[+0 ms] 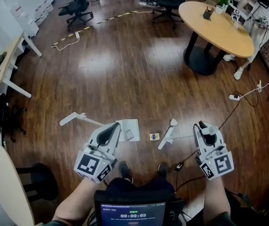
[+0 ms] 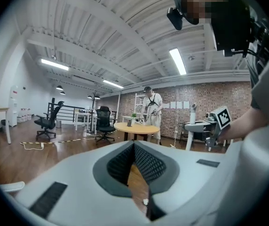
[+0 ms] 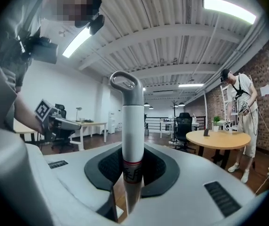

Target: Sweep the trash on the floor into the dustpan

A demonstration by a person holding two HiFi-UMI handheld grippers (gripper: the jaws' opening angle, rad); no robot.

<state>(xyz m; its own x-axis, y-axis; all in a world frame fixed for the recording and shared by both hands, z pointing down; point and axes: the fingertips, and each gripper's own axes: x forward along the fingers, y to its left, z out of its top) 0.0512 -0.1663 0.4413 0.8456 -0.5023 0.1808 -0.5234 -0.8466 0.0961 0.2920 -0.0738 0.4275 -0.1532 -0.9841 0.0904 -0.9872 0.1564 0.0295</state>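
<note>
A white dustpan (image 1: 130, 125) lies on the wooden floor with its long handle (image 1: 73, 118) pointing left. A small grey scrap (image 1: 129, 134) rests on it. Another small piece of trash (image 1: 154, 136) lies on the floor between the pan and the white broom head (image 1: 167, 134). My right gripper (image 1: 203, 127) (image 3: 127, 173) is shut on the broom handle (image 3: 127, 126), which stands upright between the jaws with a grey loop on top. My left gripper (image 1: 113, 130) (image 2: 135, 161) hovers over the dustpan's left side, jaws together with nothing between them.
A round wooden table (image 1: 217, 27) and a standing person (image 1: 266, 8) are at the far right. Office chairs (image 1: 78, 6) stand at the back, a desk (image 1: 3, 65) on the left. A cable (image 1: 78, 34) and a power strip (image 1: 233, 97) lie on the floor.
</note>
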